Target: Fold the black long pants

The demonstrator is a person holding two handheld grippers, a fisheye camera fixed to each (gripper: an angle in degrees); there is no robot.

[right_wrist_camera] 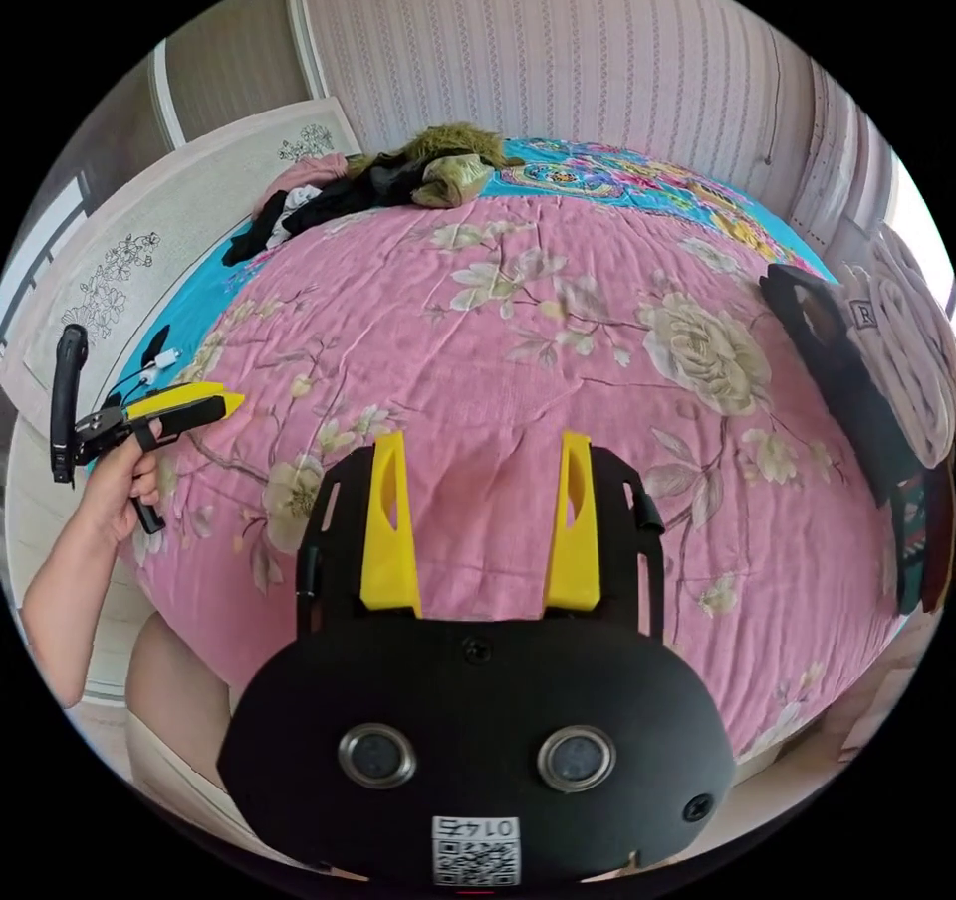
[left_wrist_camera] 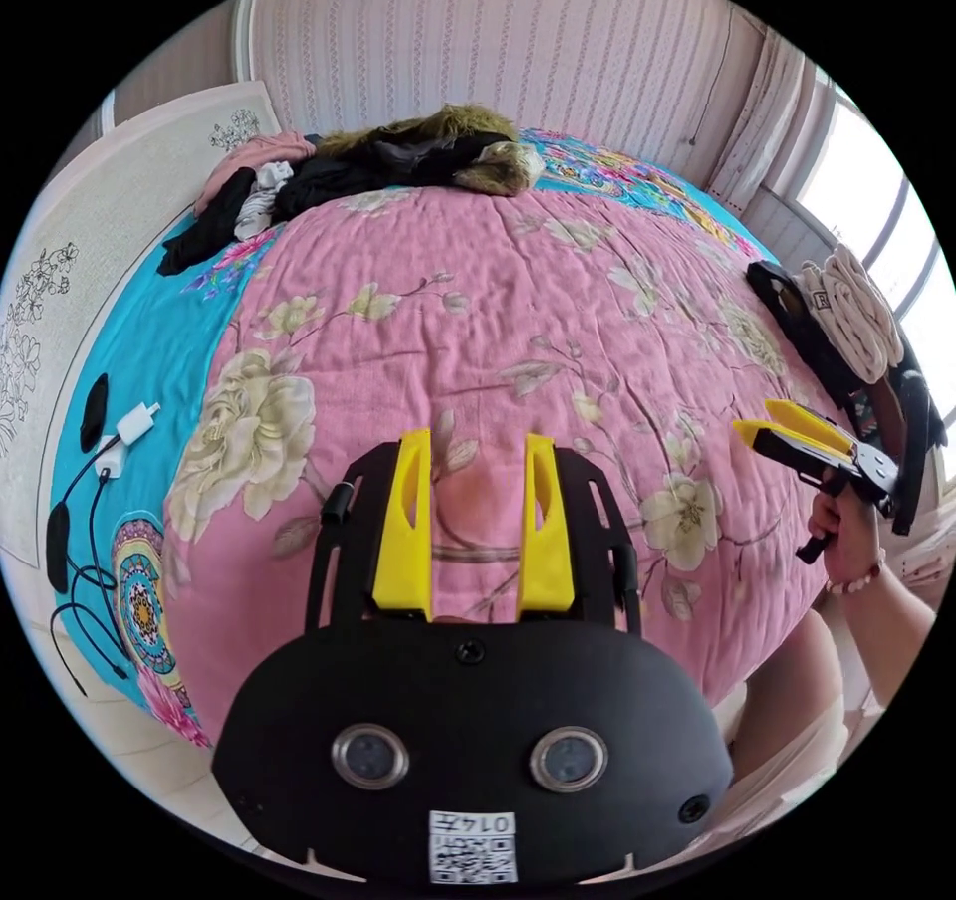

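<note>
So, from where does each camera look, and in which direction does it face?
Left gripper view: rides the left gripper, jaws open, facing across the pink quilt to the clothes pile; the right gripper and its hand show.
Right gripper view: rides the right gripper, jaws open, facing likewise; the left gripper and forearm show.
Shared: quilt, pile, striped wall.

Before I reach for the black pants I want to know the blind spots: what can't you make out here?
- Pile of clothes at the bed's far end, both views: dark garments tangled under a furry one; which is the pants, I cannot tell.
- Folded stack, right gripper view: partly cut off by the picture's edge.
- Cables on the blue sheet, left gripper view: ends too small to follow.
- Left gripper and right gripper: open, empty.
</note>
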